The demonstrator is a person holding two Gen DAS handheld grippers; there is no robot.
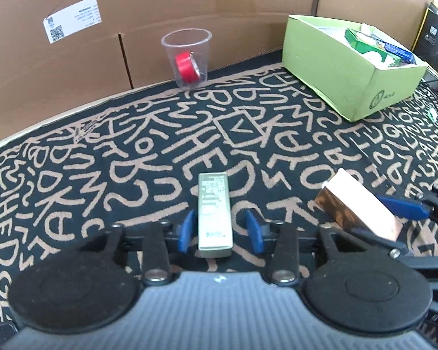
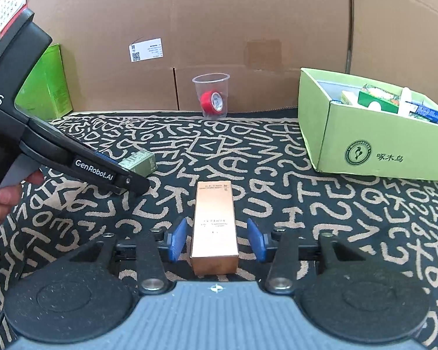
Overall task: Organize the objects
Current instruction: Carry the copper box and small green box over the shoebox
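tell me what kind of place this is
Likely a makeshift recording setup, not a lived-in room: cardboard walls fence a letter-patterned mat, with a green sorting box of packets.

Both tongs, left (image 1: 220,230) and right (image 2: 217,239), angle downward, blue pads apart (nothing gripped).

The left tool (image 2: 122,172) is covering most of the olive box (image 2: 141,162) in the right wrist view. The picture's left edge is cutting off the hand (image 2: 5,195). Print on the white label (image 1: 71,19) is staying too small to read. The green box's (image 1: 330,67) contents are overlapping, hard to tell apart.
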